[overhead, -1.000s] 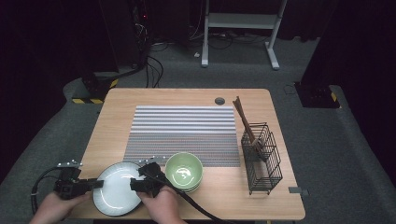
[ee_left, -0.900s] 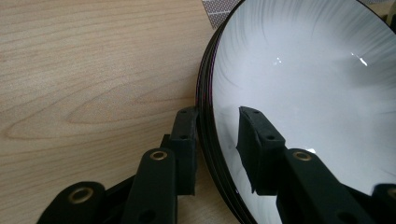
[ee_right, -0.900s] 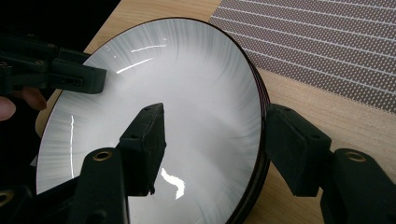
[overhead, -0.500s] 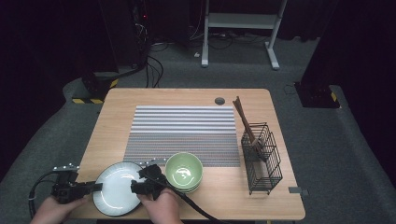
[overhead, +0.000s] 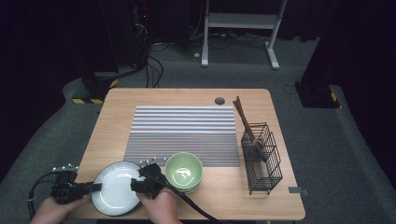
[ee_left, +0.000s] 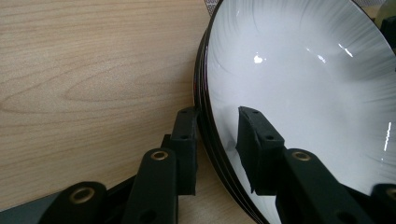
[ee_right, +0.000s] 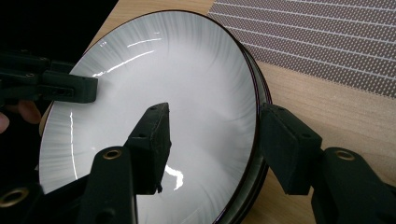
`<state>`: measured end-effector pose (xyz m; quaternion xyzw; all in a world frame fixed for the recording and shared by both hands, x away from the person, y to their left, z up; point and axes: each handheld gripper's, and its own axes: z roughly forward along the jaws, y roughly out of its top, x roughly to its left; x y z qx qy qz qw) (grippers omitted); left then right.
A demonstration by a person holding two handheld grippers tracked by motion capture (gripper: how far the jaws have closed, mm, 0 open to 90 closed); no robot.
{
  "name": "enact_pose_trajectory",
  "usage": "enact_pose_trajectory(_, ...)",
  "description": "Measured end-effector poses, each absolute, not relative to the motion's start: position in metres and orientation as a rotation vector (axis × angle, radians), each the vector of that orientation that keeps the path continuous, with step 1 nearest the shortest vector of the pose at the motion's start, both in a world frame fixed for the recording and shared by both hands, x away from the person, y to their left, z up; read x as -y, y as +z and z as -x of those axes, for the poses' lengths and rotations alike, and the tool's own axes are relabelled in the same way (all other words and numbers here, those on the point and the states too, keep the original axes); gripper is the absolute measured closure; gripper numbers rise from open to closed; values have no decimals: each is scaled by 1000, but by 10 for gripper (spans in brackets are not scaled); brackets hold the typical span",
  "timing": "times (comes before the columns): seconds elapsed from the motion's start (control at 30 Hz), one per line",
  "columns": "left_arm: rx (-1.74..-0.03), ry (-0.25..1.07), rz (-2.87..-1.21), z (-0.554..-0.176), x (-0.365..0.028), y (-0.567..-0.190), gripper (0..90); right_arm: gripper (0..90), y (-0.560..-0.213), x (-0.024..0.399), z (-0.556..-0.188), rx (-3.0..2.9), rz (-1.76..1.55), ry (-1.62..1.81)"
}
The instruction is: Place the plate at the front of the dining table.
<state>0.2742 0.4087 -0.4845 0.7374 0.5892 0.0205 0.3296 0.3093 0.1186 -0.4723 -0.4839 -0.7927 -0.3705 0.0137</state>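
Straddling the plate (overhead: 114,189) from opposite edges, both grippers are standing part open with the rim between their jaws: the left gripper (ee_left: 215,140) at its left edge, the right gripper (ee_right: 212,144) at its right, pads just off the rim. The plate is lying just left of the green bowl (overhead: 184,170).

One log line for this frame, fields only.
left gripper: fingers astride rim | right gripper: fingers astride opposite rim | object: white dark-rimmed ceramic plate | plate tilt: unclear
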Motion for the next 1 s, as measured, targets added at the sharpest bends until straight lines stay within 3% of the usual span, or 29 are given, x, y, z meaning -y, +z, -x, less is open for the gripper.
enact_pose_trajectory(0.83, -1517, 102, -1970, -283, -406, -481, 712, 472, -475, -128, -317, 2494, 1522, -1180)
enact_pose_trajectory(1.0, -1506, 148, -1984, -285, -405, -477, 768, 492, -476, -127, -318, 2498, 1514, -1193)
